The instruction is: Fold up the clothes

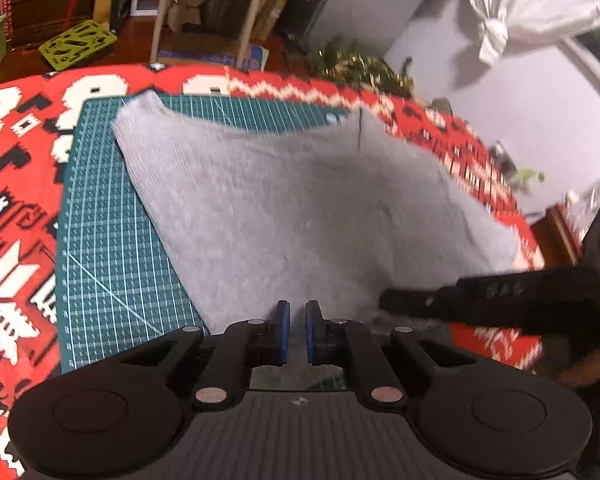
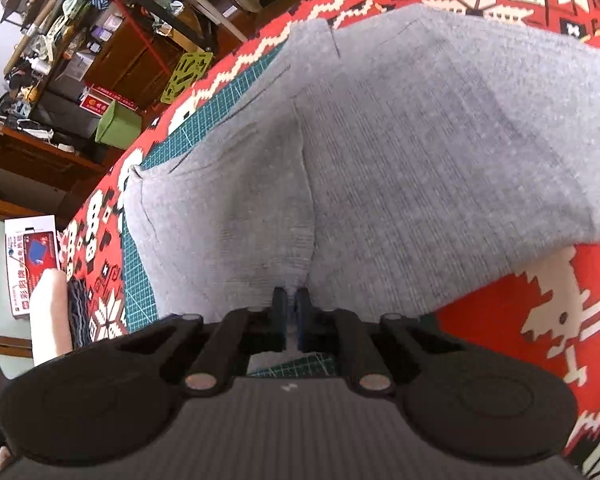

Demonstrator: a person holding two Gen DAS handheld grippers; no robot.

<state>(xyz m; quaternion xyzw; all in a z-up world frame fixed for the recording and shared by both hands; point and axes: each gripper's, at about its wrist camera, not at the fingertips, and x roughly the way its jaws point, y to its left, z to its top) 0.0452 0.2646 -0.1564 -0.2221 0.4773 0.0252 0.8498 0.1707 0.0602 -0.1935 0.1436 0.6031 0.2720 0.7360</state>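
A grey ribbed garment (image 1: 280, 200) lies spread over a green cutting mat (image 1: 112, 220) on a red patterned tablecloth (image 1: 16, 160). My left gripper (image 1: 297, 322) pinches the garment's near edge between its blue pads, the jaws almost together. The right gripper (image 1: 388, 302) reaches in from the right as a blurred black shape at the same edge. In the right wrist view the garment (image 2: 420, 140) rises toward my right gripper (image 2: 291, 312), which is shut on a bunched fold. Creases run into its fingers. One garment layer overlaps another there.
The mat (image 2: 220, 96) shows beyond the garment, with tablecloth (image 2: 540, 320) to the right. A person's arm (image 2: 50, 312) and a printed box (image 2: 30, 256) are at the left. Off the table stand a green crate (image 1: 76, 44), a wooden stool (image 1: 208, 8) and cluttered shelves (image 2: 80, 40).
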